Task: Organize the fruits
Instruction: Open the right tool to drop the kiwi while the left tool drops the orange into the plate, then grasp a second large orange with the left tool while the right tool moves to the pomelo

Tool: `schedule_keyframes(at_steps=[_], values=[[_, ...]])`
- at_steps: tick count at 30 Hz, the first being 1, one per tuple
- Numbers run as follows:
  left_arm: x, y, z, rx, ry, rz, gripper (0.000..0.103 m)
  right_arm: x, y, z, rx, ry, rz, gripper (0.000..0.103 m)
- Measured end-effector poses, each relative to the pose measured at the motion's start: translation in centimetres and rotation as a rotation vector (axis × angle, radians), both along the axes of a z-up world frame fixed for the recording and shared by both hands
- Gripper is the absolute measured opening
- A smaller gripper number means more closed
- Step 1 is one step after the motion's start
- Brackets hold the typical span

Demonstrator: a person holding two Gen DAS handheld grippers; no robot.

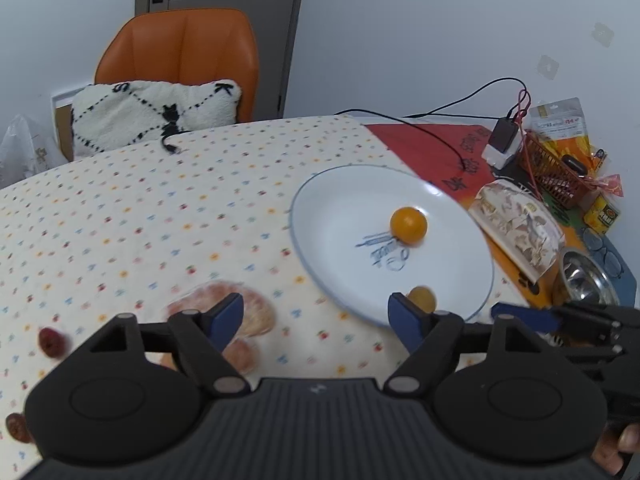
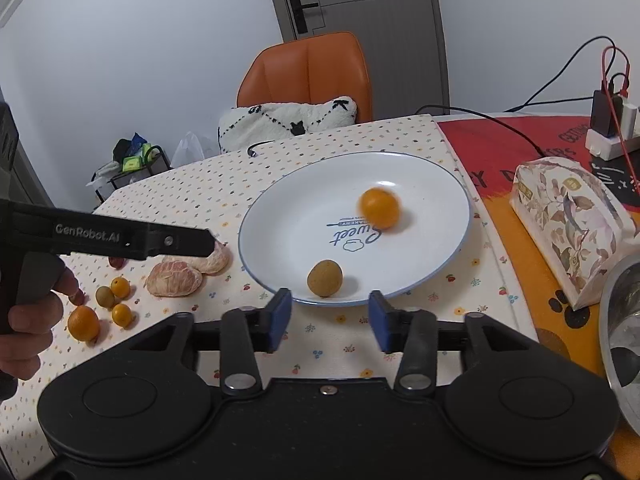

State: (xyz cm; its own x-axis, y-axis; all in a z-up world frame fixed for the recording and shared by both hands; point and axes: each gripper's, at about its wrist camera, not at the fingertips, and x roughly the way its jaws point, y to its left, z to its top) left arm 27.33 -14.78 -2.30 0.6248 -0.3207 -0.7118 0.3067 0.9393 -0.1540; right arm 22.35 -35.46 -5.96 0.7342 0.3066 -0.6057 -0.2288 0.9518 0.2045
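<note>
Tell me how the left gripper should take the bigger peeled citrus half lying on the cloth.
Judging by its pose, the peeled citrus half lies dome-up on the tablecloth, touching the other half. I'd bring the left gripper, already open, straight down and close across its curved sides, one finger on the plate side and one on the small-fruit side. Squeeze gently; the segments look soft.

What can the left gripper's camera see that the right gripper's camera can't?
Only the left view shows the brown basket and the glasses. Only the right view shows the small orange fruits on the cloth and a wire rack on the floor. Both show the white plate, its orange fruit, the brown fruit and the orange chair.
</note>
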Motion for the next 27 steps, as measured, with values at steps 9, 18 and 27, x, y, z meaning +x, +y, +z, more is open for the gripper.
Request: schedule_keyframes(at_steps=[9, 18, 27], values=[[-1.9, 3.5, -0.3, 0.004, 0.011, 0.024, 0.085, -0.9, 1.9, 0.6, -0.016, 0.005, 0.011, 0.067], [-4.6, 7.3, 0.1, -0.012, -0.016, 0.048, 0.092, -1.5, 4.8, 0.9, -0.021, -0.004, 0.045, 0.080], [-6.3, 11.7, 0.0, -0.013, -0.018, 0.088, 0.093, -2.0, 7.5, 1.0, -0.020, -0.008, 0.076, 0.090]])
